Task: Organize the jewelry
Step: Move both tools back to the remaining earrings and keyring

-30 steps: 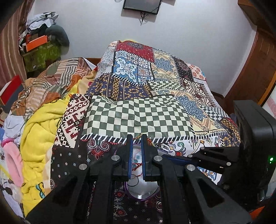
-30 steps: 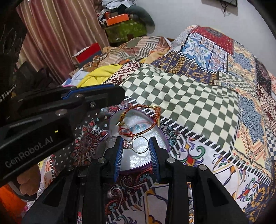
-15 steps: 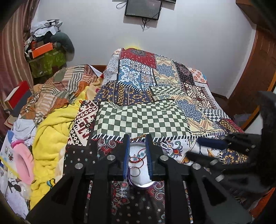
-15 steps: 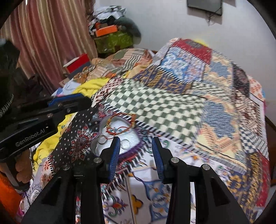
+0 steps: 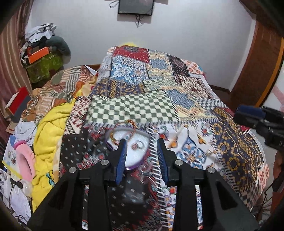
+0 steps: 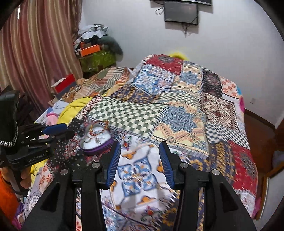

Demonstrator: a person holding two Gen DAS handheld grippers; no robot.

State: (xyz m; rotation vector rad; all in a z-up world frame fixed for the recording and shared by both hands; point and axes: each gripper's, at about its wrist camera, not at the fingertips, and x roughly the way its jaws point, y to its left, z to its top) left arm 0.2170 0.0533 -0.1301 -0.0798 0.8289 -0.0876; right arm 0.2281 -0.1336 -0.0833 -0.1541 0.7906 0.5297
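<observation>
left gripper (image 5: 142, 152): jaws apart, empty, above the bed
right gripper (image 6: 140, 160): jaws wide, empty
purple-rimmed oval white tray (image 6: 99, 148): on patchwork bedspread (image 6: 177, 110), holds red-gold cord bracelets (image 6: 98, 130) and silver rings (image 6: 98, 140)
far: wall-mounted dark screen (image 6: 181, 12)

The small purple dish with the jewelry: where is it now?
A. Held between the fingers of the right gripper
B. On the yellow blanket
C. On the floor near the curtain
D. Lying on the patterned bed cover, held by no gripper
D: the purple dish lies on the bed cover, while the right gripper and the left gripper are both open and empty.
</observation>
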